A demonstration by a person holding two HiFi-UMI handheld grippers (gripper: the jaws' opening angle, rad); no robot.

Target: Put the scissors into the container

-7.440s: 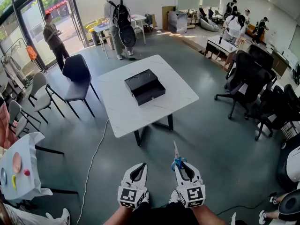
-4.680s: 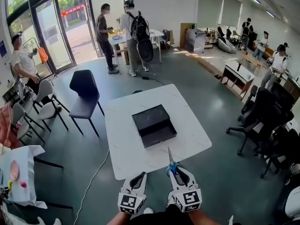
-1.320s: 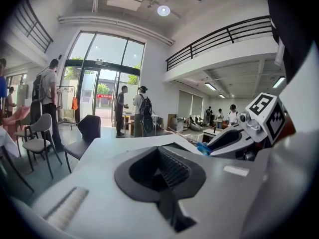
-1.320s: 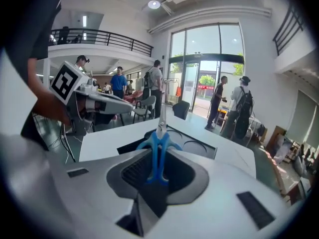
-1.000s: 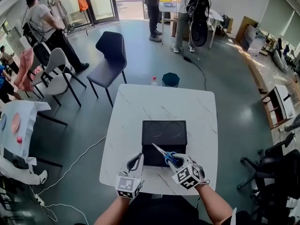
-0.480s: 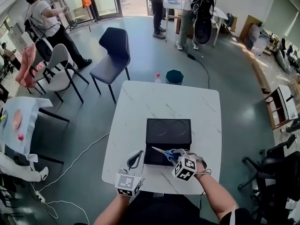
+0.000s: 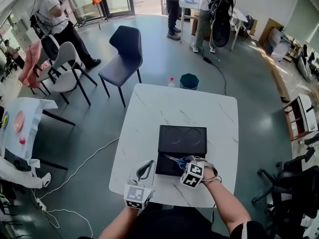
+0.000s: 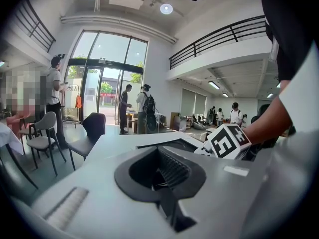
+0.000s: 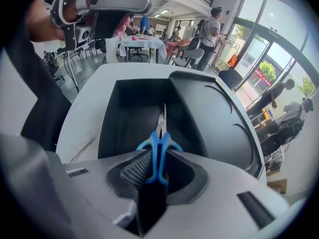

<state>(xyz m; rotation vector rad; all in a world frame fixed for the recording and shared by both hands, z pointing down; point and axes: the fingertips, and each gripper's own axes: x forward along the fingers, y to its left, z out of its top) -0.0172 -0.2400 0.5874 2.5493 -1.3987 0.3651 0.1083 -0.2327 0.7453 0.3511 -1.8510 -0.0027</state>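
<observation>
A black container lies on the white marble table; its near part is an open compartment, its far part a lid with two round hollows. My right gripper is shut on the blue handles of the scissors. In the right gripper view the scissors point their closed blades down over the open compartment. My left gripper hovers at the table's near edge, left of the container, shut with nothing in it. The right gripper's marker cube shows in the left gripper view.
A dark chair stands at the table's far left corner, with a teal bin and a small bottle on the floor beyond the table. People stand at the back. White chairs are at the left, black office chairs at the right.
My right gripper has brought the scissors lower and nearer, over the container's near open compartment. The left gripper has barely moved.
</observation>
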